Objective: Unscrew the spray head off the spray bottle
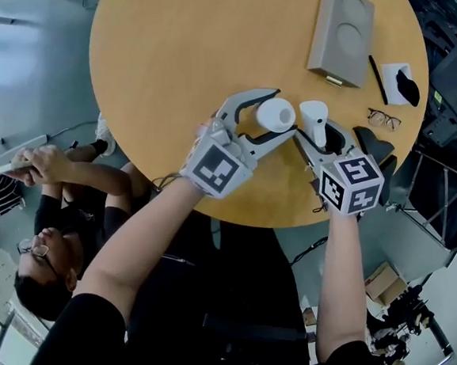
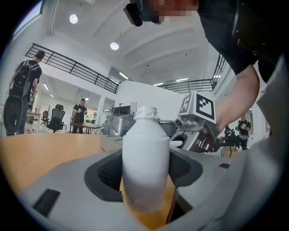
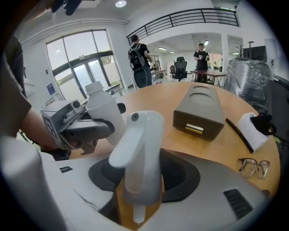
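Observation:
The white bottle [image 1: 274, 116] stands with its threaded neck bare, held upright between the jaws of my left gripper [image 1: 269, 117] over the round wooden table [image 1: 201, 53]. In the left gripper view the bottle [image 2: 145, 158] fills the middle, pads pressed on its sides. The white spray head [image 1: 314, 121] is off the bottle and clamped in my right gripper [image 1: 320, 134], just right of the bottle. In the right gripper view the spray head [image 3: 137, 153] stands upright with its short dip tube hanging below, and the bottle [image 3: 103, 113] with the left gripper [image 3: 86, 128] is at the left.
A grey box [image 1: 341, 34] lies at the table's back right, with a black pen [image 1: 378, 79], a white cloth with a dark object [image 1: 401, 83] and glasses [image 1: 384, 117] near the right edge. A seated person [image 1: 49, 225] is by the table's left side.

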Demonstrator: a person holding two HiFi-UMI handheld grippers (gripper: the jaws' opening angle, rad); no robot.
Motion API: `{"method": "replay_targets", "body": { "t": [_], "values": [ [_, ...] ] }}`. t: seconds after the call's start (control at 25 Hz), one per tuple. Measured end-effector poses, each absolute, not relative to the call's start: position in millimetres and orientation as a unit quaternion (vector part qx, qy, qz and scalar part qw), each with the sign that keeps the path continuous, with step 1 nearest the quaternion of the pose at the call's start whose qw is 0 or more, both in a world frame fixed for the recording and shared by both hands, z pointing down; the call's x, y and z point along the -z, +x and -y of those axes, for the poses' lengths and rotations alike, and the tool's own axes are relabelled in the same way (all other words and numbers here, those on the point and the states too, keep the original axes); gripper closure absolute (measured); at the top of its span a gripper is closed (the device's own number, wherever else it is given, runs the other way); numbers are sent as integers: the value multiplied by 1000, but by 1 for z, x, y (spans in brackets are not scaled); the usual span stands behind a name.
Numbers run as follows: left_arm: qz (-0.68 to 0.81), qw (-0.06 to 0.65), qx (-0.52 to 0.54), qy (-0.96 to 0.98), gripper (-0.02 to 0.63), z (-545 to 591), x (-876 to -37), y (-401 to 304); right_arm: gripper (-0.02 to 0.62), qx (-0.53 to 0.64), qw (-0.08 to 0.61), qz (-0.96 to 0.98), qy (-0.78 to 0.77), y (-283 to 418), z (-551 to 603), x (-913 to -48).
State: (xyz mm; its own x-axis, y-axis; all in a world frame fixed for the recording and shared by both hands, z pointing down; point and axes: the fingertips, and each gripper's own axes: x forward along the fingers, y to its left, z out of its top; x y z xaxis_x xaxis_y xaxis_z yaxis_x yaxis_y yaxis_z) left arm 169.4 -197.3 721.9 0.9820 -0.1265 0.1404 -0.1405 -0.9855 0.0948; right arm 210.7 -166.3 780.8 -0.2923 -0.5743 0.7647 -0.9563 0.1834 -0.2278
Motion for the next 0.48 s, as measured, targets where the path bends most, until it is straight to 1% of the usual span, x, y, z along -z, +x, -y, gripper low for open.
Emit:
{"method": "replay_targets", "body": {
  "t": [0.24, 0.48],
  "values": [
    [57, 39, -114, 991, 301, 201, -772, 184, 356, -369, 279, 700, 544, 228, 169, -810],
    [44, 27, -136, 989, 299, 196, -785, 187, 356, -368, 297, 694, 542, 230, 168, -825]
  ]
}}
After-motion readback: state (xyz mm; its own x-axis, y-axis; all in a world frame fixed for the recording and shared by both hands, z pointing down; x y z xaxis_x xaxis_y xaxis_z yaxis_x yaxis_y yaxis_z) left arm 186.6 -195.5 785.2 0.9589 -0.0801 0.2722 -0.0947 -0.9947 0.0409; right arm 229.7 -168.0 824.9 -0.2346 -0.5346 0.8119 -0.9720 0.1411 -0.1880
